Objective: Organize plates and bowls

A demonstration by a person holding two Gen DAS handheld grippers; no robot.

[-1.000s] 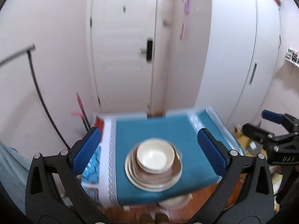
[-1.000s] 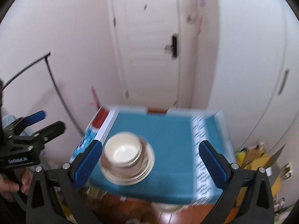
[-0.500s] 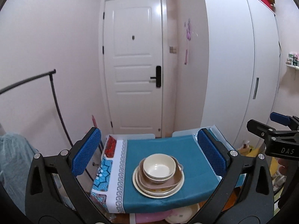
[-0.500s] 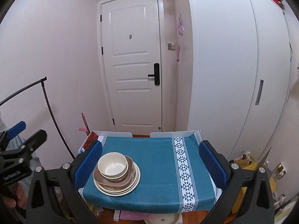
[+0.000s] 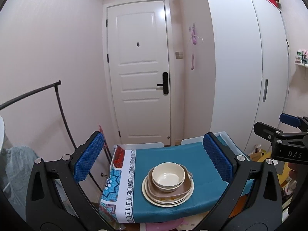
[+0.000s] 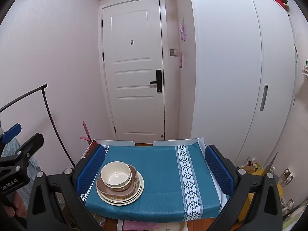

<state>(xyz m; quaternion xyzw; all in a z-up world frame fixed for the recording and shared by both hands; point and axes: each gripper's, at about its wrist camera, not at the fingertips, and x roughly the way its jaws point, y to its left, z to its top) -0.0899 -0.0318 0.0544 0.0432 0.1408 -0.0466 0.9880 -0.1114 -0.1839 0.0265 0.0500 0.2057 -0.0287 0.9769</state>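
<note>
the left gripper point(image 5: 153, 161) is hanging in the air in front of the small table, its jaws standing wide apart and holding nothing; the blue pads point(image 5: 88, 156) are facing each other with the dishes showing between them in the left wrist view; the right gripper point(image 6: 155, 166) is hovering beside it at a similar height, also spread wide and empty, and a hand point(image 6: 14, 205) is gripping the handle of the left tool at the lower left edge of the right wrist view; just beyond the fingertips a table point(image 6: 224, 195) is standing, covered by a teal cloth point(image 6: 157, 173) with a white patterned band; on the cloth, toward its left side as the right wrist view is showing it, a cream bowl point(image 6: 116, 176) is sitting on top of the stack; under it a brown dish point(image 6: 132, 184) with small handles is lying, and under that several cream plates point(image 6: 139, 191) are resting one on another; neither gripper is touching the stack; below the table top something pink and a pale dish are partly showing, but i cannot tell more; to the left a thin black rack point(image 6: 49, 111) is leaning up along the wall; behind the table a white door point(image 6: 132, 73) with a black handle is standing closed; to the right a tall white wardrobe point(image 6: 240, 77) is filling the wall.
</note>
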